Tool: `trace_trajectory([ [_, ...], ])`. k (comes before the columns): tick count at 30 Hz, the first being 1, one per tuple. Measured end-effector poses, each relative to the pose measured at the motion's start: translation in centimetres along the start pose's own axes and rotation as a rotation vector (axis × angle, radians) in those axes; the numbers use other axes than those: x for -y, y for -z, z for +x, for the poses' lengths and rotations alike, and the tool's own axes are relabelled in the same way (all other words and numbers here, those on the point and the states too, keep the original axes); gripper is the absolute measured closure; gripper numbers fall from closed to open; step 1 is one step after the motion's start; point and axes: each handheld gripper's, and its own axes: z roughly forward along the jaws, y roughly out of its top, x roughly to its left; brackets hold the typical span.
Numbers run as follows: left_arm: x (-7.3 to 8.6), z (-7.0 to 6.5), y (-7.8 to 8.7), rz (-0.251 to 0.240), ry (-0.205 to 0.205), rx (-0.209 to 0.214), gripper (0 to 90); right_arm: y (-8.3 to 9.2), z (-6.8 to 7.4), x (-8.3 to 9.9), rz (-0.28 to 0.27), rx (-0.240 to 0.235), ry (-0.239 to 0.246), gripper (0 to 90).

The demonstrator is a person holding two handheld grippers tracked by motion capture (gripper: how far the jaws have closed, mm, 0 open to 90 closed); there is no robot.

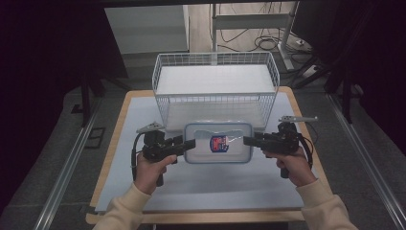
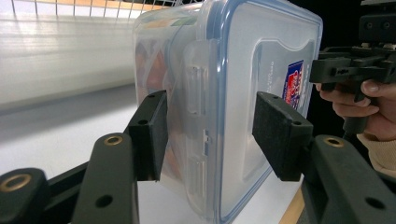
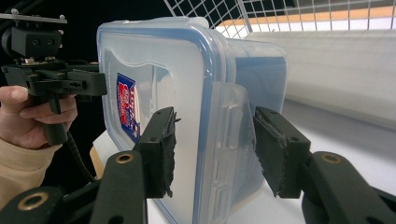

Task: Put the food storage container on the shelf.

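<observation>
One label sits on lid (image 1: 218,143) of clear container I hold: small sticker (image 1: 219,143), red and blue with white lettering. High view: too small and blurred, no word readable. My left gripper view: sticker seen edge-on (image 2: 293,89), letters foreshortened, unreadable. My right gripper view: sticker (image 3: 127,107) skewed, white characters on red and blue, still cannot make out brand. Faint embossed line on lid beside sticker (image 2: 272,79), illegible. No other text, numbers or signs readable.

White-topped table (image 1: 206,191) carries a wire basket (image 1: 215,91), apparently nothing else.
</observation>
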Motion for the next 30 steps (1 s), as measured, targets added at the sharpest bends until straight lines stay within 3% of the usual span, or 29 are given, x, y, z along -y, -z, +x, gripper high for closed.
trace_trajectory([
  [30,-6.5,-0.3,0.7,-0.058,-0.051,-0.007,46.4,0.5,0.5,-6.5,-0.042,0.006,0.063,50.1],
])
